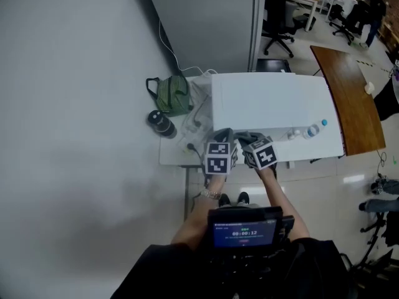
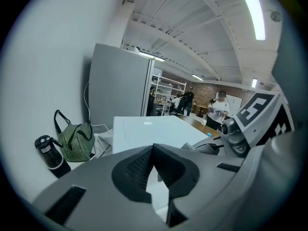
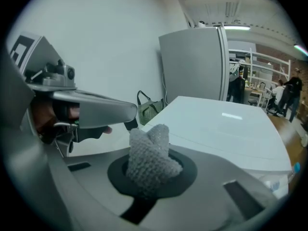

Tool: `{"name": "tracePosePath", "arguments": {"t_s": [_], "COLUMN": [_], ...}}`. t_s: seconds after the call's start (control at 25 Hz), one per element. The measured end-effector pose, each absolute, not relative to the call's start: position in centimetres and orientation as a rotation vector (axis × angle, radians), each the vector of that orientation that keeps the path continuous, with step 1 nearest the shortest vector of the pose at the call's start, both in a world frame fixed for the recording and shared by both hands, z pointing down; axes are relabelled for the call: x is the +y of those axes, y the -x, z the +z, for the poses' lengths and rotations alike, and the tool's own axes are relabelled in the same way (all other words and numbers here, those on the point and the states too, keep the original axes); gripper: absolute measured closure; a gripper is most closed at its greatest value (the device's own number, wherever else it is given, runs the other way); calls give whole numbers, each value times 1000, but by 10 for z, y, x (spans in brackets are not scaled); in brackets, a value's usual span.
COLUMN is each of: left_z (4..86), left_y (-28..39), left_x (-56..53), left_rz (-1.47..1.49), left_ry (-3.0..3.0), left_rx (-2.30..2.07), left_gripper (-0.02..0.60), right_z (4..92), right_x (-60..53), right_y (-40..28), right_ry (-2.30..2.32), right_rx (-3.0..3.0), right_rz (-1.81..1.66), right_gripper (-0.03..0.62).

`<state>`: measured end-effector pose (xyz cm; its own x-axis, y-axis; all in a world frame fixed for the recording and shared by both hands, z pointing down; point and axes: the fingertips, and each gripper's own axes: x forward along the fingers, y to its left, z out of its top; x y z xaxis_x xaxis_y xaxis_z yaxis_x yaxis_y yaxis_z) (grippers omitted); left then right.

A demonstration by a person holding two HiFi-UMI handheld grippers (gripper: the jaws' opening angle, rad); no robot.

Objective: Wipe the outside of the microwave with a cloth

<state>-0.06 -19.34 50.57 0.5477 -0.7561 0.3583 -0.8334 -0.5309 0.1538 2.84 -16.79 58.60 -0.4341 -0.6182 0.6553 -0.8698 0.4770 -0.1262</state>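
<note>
Microwave (image 1: 268, 108): a white box sitting at frame centre in the head view and filling most of the surface (image 1: 176, 153).

Right tool (image 3: 147, 174): clamping a grey knitted cloth (image 3: 150, 153), which is bunching up above the jaws near the microwave's near top edge.

Left tool (image 2: 154, 150): jaws pressing together at the tips with nothing between them, hovering just beside the right one.

Step in hand, as judged: bringing the cloth to the casing. Pressing the bunch flat and sweeping in overlapping passes is looking advisable, with the idle tool holding clear of the path.

Surroundings:
- A grey partition (image 1: 199, 17) is standing upper centre.
- A brown wooden table (image 1: 349, 98) is lying at the right.
- A green striped bag (image 1: 171, 94) and a black bottle (image 1: 161, 123) are resting on the surface, left of the microwave.
</note>
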Motion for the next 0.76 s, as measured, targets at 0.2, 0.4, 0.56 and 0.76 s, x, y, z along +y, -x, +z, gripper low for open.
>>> {"name": "tracePosePath", "arguments": {"t_s": [0.2,0.4,0.56,0.76], "left_z": [507,504,499,497], "left_y": [-10,-23,-34,-38], "left_x": [-195,-195,-191,-191], "left_rz": [383,399,399,395], "left_ry": [-2495,-2512,-2531,-2554], "left_rx": [-1315,-1298,-1277,-1262], "left_gripper": [581,581,581,581], "right_z": [588,579,568,563], "right_x": [-168,-170,-172,-174], "right_y": [-35,-46,-53,-47], "right_ry": [-1225,-1248,-1277,-1263], "right_rx": [-2230,-2260,-2283,-2322], "right_rz": [692,731,722,723], "right_gripper": [580,579,579,580]}}
